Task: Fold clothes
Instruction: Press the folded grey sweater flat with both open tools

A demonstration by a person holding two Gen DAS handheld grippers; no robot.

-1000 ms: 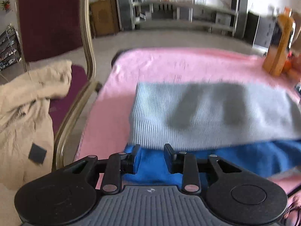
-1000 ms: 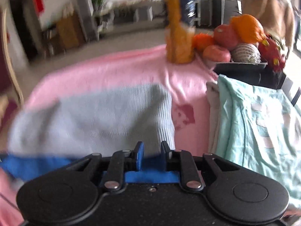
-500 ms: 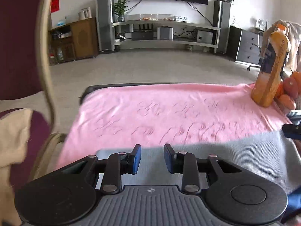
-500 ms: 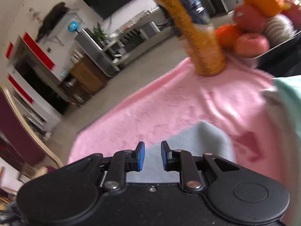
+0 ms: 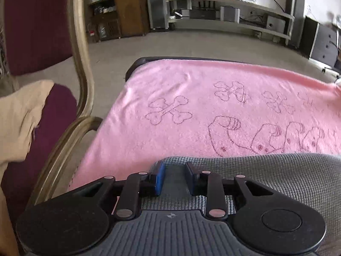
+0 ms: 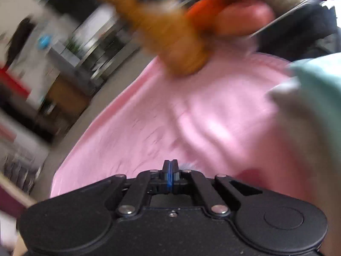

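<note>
The left tongs stand parted, their blue-lined fingers a gap apart, with the grey knit sweater lying under and between them. Nothing is pinched there; the knit simply fills the space below the opening. The sweater lies at the near edge of the counter, spreading from the tongs off to the right, on top of a pink towel printed with bones and cartoon paws. The towel covers the counter, whose dark rim shows at the far left corner. Left of the counter stands a chair with a brass-coloured frame and maroon upholstery, and a beige garment is draped over its seat.

The right wrist view is heavily smeared. The right tongs are pressed together, blue pads meeting with no visible gap; a small grey wisp shows just to the right of the tips, but whether any cloth is caught between them cannot be told. Ahead lies the same pink towel. At its far edge stands an orange bottle, and beside it what looks like a tray of fruit. At the right edge a mint-green garment lies over a pale grey one.
</note>
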